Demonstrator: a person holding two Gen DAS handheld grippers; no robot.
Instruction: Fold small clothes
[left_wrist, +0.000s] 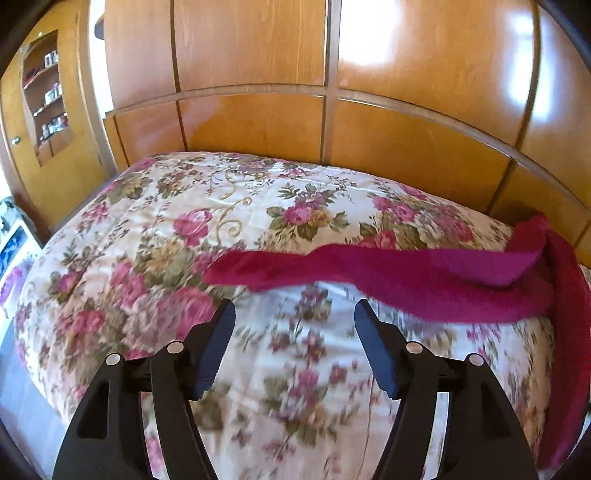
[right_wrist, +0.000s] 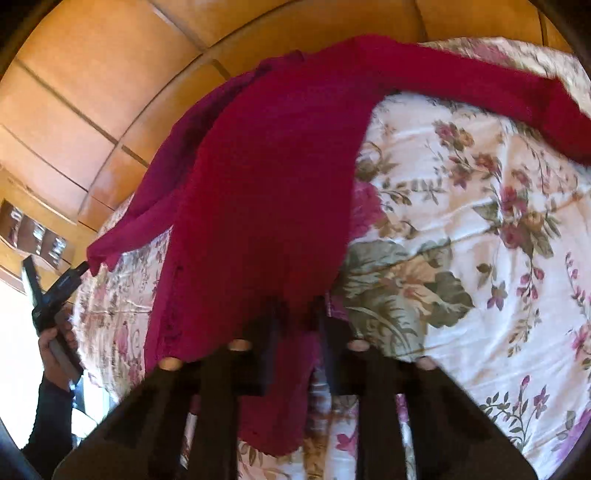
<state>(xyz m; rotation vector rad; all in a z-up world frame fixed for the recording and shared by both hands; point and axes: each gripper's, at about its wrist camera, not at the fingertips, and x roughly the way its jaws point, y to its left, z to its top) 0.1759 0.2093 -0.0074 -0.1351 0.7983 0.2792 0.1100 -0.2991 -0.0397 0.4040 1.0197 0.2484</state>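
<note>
Magenta knit: the garment (left_wrist: 406, 275) is a deep pink-red knitted piece, lying across the far right part of the bed in the left wrist view, with one long sleeve stretched out to the left over the cover.
Garment, right view: the same garment (right_wrist: 266, 192) fills the middle of the picture, spreading from the gripper up towards the headboard, one sleeve running off to the upper right and another down to the left.
Bedspread: a cream quilted bedspread (left_wrist: 229, 206) printed with pink roses and green leaves covers the bed; the garment rests on it.
Left gripper: the left gripper (left_wrist: 293, 314) hovers above the bedspread, its two black fingers (left_wrist: 218, 350) spread wide apart with nothing between them; the sleeve lies just beyond the fingertips, not touching them.
Left gripper, seen from the right: it (right_wrist: 48, 291) shows at the far left edge, held in the person's hand (right_wrist: 55, 343), close to the tip of the left sleeve; whether it touches the cloth cannot be told.
Right gripper: the right gripper (right_wrist: 295, 306) has its fingers close together, clamped on a fold of the garment's lower edge, with cloth hanging down between and below them.
Headboard: glossy orange-brown wooden panels (left_wrist: 258, 122) rise behind the bed.
Shelves: a wooden cabinet (left_wrist: 46, 96) with small items on its shelves stands at the far left.
</note>
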